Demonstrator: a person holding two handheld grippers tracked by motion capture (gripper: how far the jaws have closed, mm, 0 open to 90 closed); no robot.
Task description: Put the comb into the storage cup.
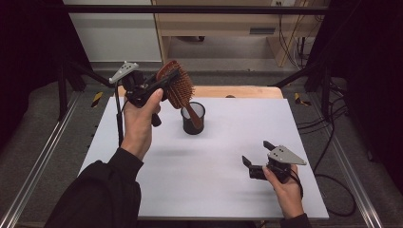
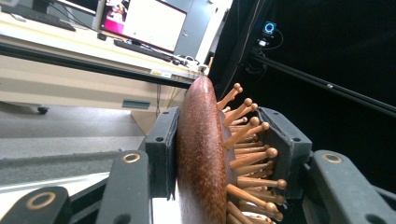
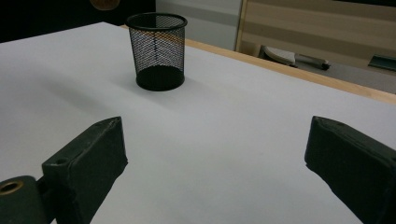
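Jaws of the left gripper clamp the head of the wooden hairbrush: in the left gripper view one black pad presses on the smooth brown back of the hairbrush and the other sits against its ball-tipped wooden pins, so the grip is on the brush head across its thickness. Seen from the high view, the left hand holds this gripper raised, up and to the left of the black mesh cup, with the brush tilted so that its handle slants down to the cup's mouth (whether the handle tip touches the rim or the inside cannot be told from here).

Jaws of the right gripper stand wide apart with nothing between them; the right gripper view shows bare table between the two black pads, and the mesh cup upright farther off, well apart from them. That gripper sits low over the white table, to the right of the cup and nearer the person, held by the right hand.

The cup stands on the white table near its far edge, where a wooden strip shows just behind it.
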